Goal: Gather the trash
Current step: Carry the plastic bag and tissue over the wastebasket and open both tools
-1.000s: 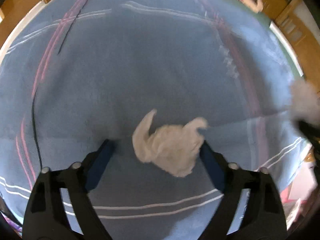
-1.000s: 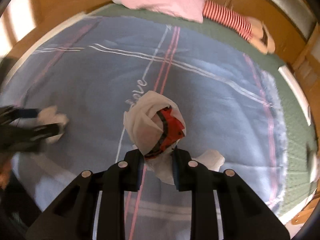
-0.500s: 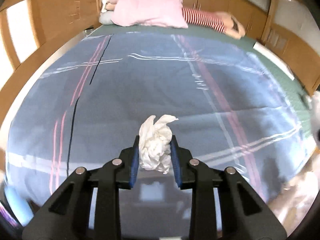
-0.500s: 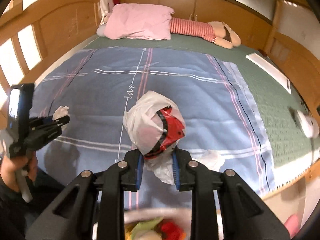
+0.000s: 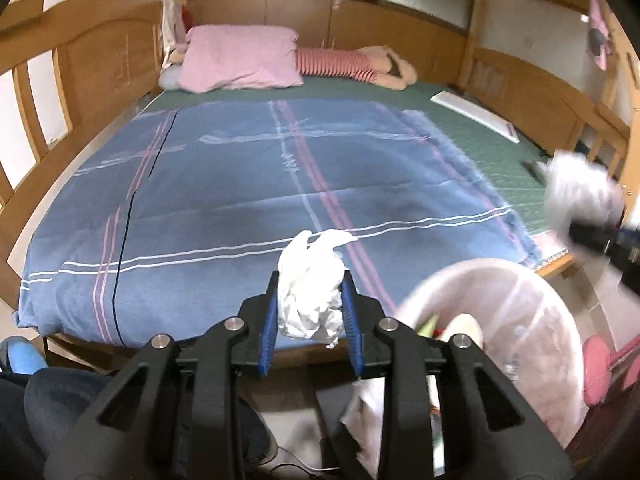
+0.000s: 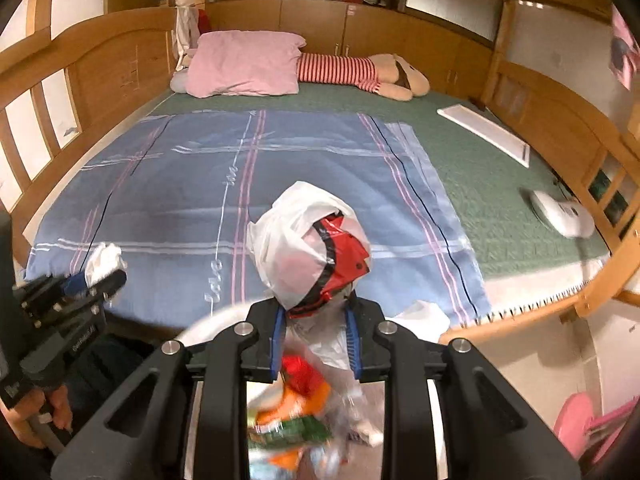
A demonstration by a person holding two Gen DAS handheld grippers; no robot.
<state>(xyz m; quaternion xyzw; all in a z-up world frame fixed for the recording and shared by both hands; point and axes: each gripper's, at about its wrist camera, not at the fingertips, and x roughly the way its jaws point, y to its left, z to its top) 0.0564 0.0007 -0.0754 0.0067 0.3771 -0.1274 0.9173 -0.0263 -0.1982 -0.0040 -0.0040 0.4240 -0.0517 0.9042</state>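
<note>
Left gripper (image 5: 308, 312) is clamping the tissue wad (image 5: 310, 296), right gripper (image 6: 316, 324) is clamping the plastic bag (image 6: 308, 244); both are hanging near the bin (image 5: 532, 320), drop pending.

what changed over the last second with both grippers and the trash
The left gripper closed on the crumpled tissue and lifted it off the blue blanket toward the trash bin. The right gripper kept its grip on the plastic bag, carrying it over too.
</note>
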